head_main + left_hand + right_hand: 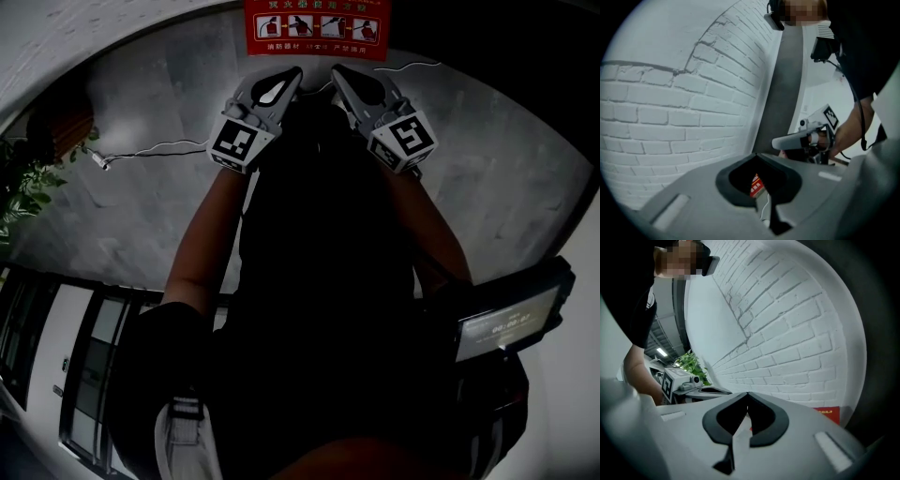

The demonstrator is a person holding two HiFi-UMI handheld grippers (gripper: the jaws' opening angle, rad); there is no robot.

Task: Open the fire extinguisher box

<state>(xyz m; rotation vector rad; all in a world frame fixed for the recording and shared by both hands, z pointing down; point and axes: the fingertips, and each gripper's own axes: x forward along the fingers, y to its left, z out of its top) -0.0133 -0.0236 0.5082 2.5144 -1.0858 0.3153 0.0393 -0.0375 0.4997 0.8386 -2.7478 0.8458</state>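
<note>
A red panel (314,26) with white pictograms and print shows at the top edge of the head view, on grey ground by the wall. Both grippers are held side by side and point toward it. My left gripper (286,80) has its jaws closed to a point with nothing between them. My right gripper (345,77) is likewise shut and empty. In the left gripper view the jaw tips (757,154) meet, and red print (756,185) shows through the gap behind them. In the right gripper view the tips (747,393) also meet, with the red panel (828,413) low against the brick wall.
A white brick wall (670,93) stands close ahead. A thin white cable (150,150) lies on the grey floor (141,216). A leafy plant (23,187) is at the left. A lit screen (511,323) hangs at the person's right side. The person's dark clothing fills the middle of the head view.
</note>
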